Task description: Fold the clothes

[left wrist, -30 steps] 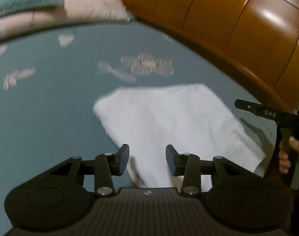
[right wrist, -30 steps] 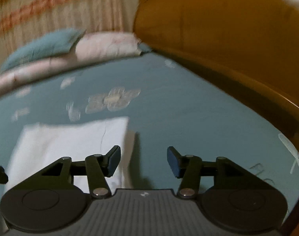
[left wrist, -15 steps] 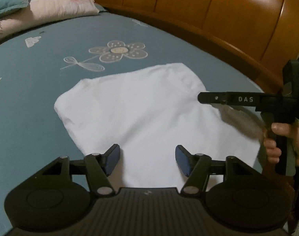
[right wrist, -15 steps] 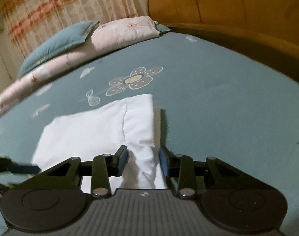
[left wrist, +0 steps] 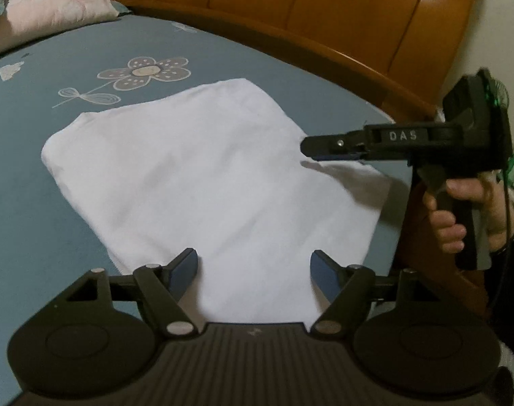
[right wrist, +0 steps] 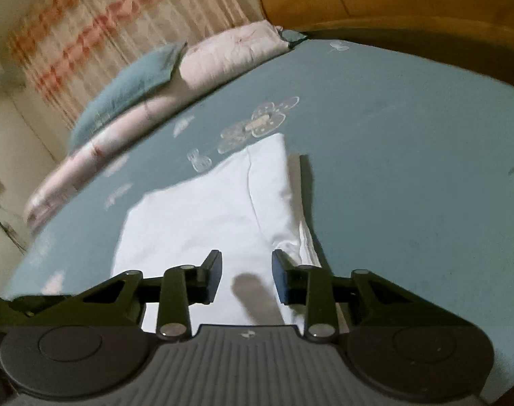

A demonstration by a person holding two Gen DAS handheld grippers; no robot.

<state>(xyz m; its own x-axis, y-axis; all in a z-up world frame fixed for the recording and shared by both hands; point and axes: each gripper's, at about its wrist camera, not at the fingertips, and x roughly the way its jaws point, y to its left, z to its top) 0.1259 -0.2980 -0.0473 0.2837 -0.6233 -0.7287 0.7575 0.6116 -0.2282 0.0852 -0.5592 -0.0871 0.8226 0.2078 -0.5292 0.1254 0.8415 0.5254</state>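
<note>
A white garment, folded into a rough rectangle, lies flat on the blue flower-print bedsheet. My left gripper hovers over its near edge, jaws opening, with cloth under them but nothing pinched. From the right, my right gripper reaches in over the garment's right edge and casts a shadow on it; a hand holds its grip. In the right wrist view the right gripper stands above the garment beside a folded seam. Its jaws are closing, and the pads stay clear of the cloth.
A curved wooden headboard borders the bed's far side. Pink and blue pillows are stacked at the far end, in front of a striped curtain. Bare sheet spreads to the right of the garment.
My left gripper's jaws have spread wider and it has dropped closer to the garment's near edge. The right gripper has sunk toward the garment's right edge, jaws narrower than a second ago.
</note>
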